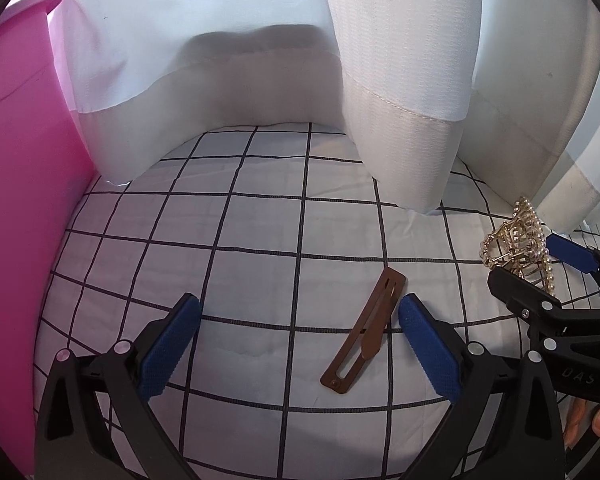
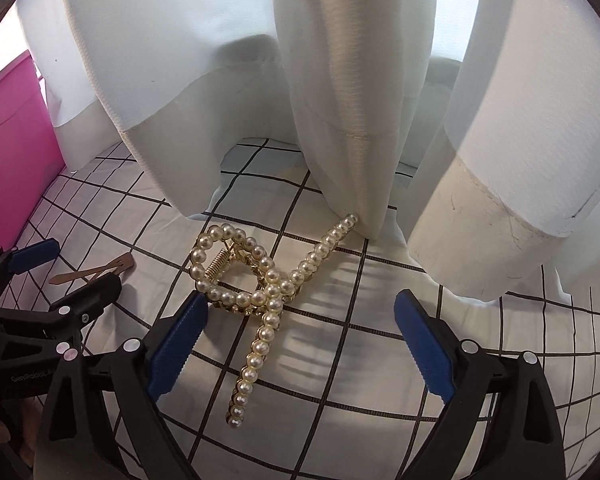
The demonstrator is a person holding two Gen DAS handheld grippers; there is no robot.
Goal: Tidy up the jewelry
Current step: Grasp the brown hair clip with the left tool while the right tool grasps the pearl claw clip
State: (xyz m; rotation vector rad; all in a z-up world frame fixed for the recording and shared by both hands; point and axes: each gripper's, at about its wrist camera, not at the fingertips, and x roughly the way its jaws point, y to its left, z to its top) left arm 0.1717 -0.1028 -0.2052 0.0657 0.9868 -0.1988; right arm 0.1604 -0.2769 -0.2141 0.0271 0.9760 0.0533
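A brown flat hair clip [image 1: 365, 334] lies on the white black-grid cloth [image 1: 240, 240], just inside my left gripper's right finger. My left gripper [image 1: 300, 312] is open and empty above the cloth. A gold claw clip set with pearls [image 2: 256, 292] lies on the cloth between the fingers of my right gripper [image 2: 300, 308], which is open around it and near its left finger. The pearl clip also shows in the left wrist view [image 1: 520, 240], with the right gripper [image 1: 540, 268] by it. The brown clip shows in the right wrist view [image 2: 96, 272], beside the left gripper [image 2: 72, 268].
A pink container [image 1: 20, 200] stands at the left edge of the cloth; it also shows in the right wrist view [image 2: 12, 148]. White curtains [image 1: 400, 100] hang down onto the cloth at the back, close behind the pearl clip.
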